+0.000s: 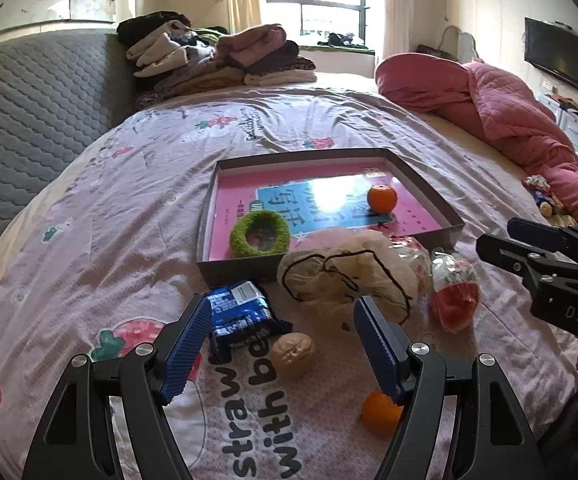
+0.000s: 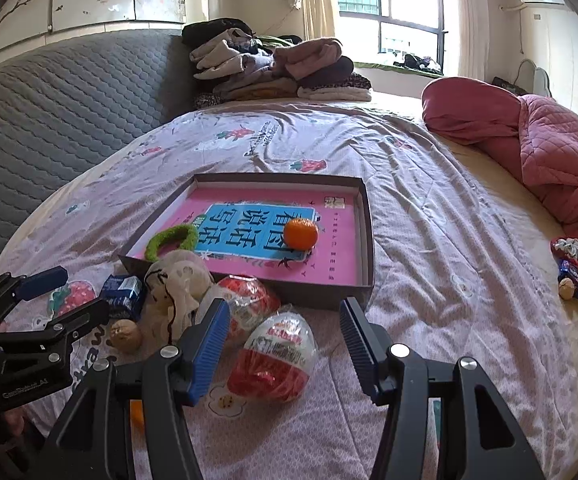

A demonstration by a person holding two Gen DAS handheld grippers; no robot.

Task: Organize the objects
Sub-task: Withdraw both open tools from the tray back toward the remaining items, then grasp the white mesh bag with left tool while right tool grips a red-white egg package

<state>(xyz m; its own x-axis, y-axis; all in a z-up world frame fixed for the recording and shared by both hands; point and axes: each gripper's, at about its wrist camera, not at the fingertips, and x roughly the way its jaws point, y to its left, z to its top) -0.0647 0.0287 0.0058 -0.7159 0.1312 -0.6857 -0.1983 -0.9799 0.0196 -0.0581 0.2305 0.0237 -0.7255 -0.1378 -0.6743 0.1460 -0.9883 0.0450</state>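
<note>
Shallow box sits mid-bed, book flat inside it. In box: tangerine on the book, toward the right; fuzzy ring at the near-left corner, leaning on the box wall. Just before the box's near wall, left to right: snack packet, drawstring pouch, wrapped egg, second wrapped egg nearer the camera. Walnut before the packet and pouch. Second tangerine nearest, right of the walnut. Folded clothes pile at far end of bed; rolled quilt along the right edge; small items beside the quilt.
</note>
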